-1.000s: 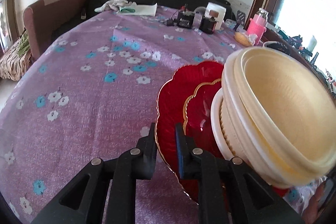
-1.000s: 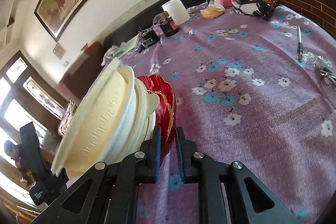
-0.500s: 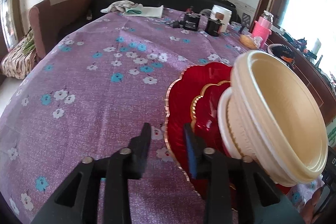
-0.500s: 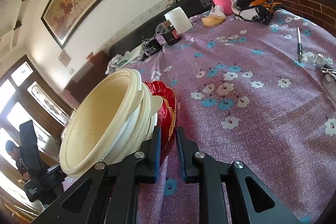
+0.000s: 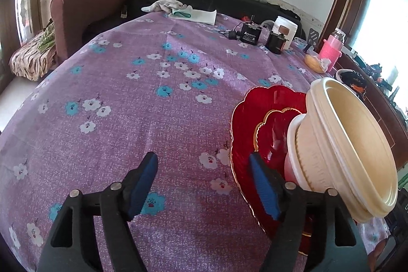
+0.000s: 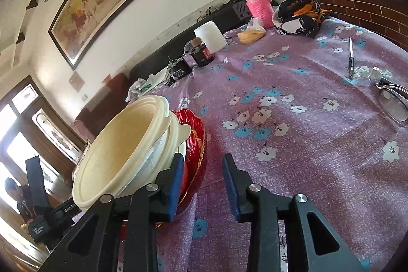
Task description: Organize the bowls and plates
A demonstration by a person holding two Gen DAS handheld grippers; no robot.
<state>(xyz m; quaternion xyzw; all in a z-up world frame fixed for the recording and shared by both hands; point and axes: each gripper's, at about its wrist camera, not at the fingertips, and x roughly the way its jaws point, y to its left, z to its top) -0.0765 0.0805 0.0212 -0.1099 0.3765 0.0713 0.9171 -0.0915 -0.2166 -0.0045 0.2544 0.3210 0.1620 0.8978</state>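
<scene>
While your left gripper [image 5: 204, 175] hangs over the purple flowered cloth [image 5: 153, 119], its jaws have just been opening and stand wide, with nothing between them but cloth; the right blue pad sits just in front of the rim of the big red plate [image 5: 244, 119]. That plate is your landmark. On it lies a smaller red plate [image 5: 270, 129], gold-edged, so two red plates, and on those stands a stack of cream bowls [image 5: 344, 144]. I count at least three nested, the top one empty. Beyond the plate, at the far edge, are one white tub [image 5: 287, 27], one pink bottle [image 5: 331, 50] and two black boxes.

Over to your right gripper [image 6: 201, 177]: its jaws have just been opening too, parted a moderate way, gripping nothing. Its left pad is just beside the red plate [image 6: 196, 144], apart from it as far as I can tell. The cream bowls [image 6: 122, 149] look empty here as well. Well right of the plate lies one pen [image 6: 351, 57].
</scene>
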